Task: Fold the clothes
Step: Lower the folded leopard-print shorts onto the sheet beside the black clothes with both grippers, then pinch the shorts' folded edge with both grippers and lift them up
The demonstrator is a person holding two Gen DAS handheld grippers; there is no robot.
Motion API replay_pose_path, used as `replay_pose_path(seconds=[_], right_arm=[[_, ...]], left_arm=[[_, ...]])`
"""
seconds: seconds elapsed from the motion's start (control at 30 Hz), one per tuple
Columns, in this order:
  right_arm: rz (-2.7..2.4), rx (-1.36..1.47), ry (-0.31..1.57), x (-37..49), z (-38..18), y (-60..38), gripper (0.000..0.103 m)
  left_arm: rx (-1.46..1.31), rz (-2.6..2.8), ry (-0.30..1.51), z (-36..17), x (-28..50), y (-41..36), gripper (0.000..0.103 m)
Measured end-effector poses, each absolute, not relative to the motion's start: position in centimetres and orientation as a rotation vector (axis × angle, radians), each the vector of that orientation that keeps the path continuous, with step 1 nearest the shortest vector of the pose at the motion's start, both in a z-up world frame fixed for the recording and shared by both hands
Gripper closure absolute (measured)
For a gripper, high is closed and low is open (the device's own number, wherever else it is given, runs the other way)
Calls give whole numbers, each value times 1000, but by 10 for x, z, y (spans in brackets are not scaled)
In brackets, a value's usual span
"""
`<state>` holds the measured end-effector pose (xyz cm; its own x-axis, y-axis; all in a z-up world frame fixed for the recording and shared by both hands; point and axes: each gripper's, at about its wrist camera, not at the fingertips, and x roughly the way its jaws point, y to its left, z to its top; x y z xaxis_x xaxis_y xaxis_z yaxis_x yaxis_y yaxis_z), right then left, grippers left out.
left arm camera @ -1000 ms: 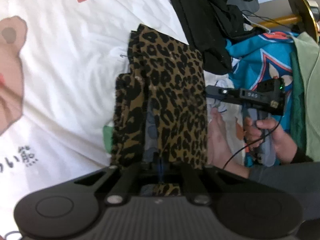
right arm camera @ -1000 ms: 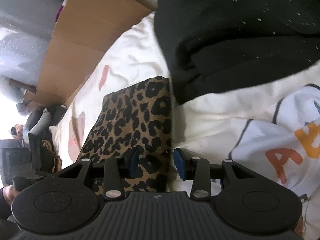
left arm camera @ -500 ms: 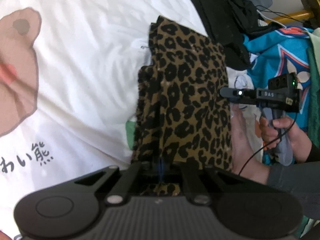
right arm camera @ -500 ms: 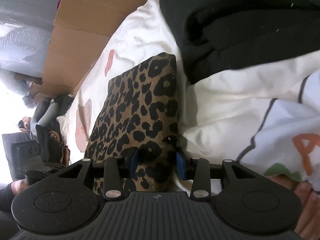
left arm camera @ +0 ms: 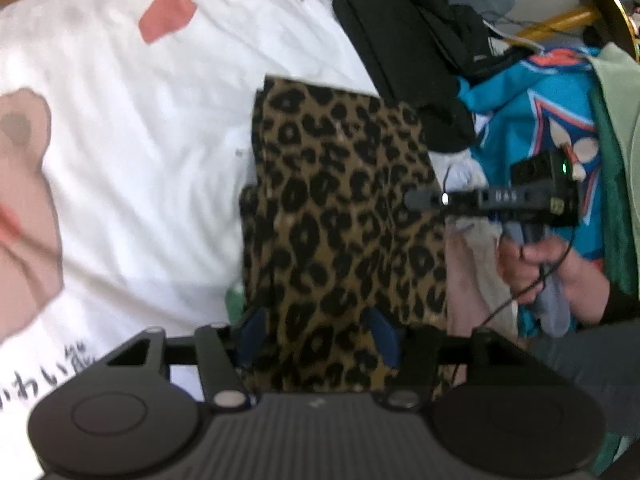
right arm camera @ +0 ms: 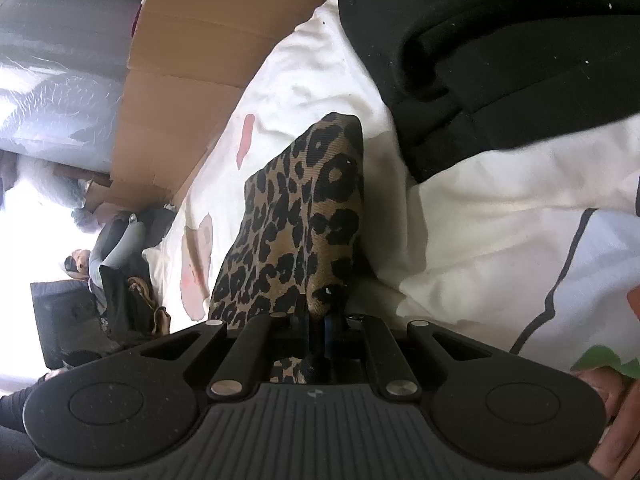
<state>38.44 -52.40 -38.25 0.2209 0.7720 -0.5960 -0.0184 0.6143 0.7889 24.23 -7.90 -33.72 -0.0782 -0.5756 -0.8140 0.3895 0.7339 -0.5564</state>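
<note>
From the left wrist view, we see our left tool [left arm camera: 316, 338] with its blue pads spread wide, one on each side of the near end of the leopard-print garment [left arm camera: 340, 216]. The pads stand beside the cloth without pinching it. The garment lies folded in a long strip on the white bed sheet [left arm camera: 160, 128], which carries bear and red-patch prints. A pile of black clothes [left arm camera: 404, 60] lies beyond its far right corner, with a blue patterned garment [left arm camera: 532, 120] to the right of that. Our right tool [left arm camera: 424, 200] reaches over the strip's right edge, held by the right hand [left arm camera: 544, 264].

From the right wrist view, our right tool [right arm camera: 316, 326] has its pads pressed together on a raised corner of the leopard-print garment [right arm camera: 296, 216], which rises tent-like from the sheet [right arm camera: 304, 80]. The black clothes [right arm camera: 500, 48] lie just beside it to the right. A cardboard box [right arm camera: 192, 60] stands beyond the bed.
</note>
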Motion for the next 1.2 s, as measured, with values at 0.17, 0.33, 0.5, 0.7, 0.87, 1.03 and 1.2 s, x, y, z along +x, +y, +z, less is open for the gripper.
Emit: replay_pose_path(seconds=[0.17,0.33,0.5,0.7,0.87,1.03,1.2], right_arm=[[628,751,1236,384,-380,-524,98],[626,749,1242,385,-381,-524,98],[624,752,1246,384,-382,-525,98],[617,763,1258,382,-384,-528,93],[625,764,1287,378,-384,-531,76],[634,754,1353,374,-396,-522,68],[632,764,1367,371,-402,-519,68]], left_arm=[[-162,-735,1411,-345,260,-87,42],[-183,-722,1390,-351,276,-96,40],[-245,-720,1409,-362,285,-102,43],[-237,-704,1405,-375,287,-107,61],[-279,-710,1395,-375,291,-101,76],[-279,-720,1411,-375,294,-104,69],[-291,-732,1438,-382,295,-105,48]])
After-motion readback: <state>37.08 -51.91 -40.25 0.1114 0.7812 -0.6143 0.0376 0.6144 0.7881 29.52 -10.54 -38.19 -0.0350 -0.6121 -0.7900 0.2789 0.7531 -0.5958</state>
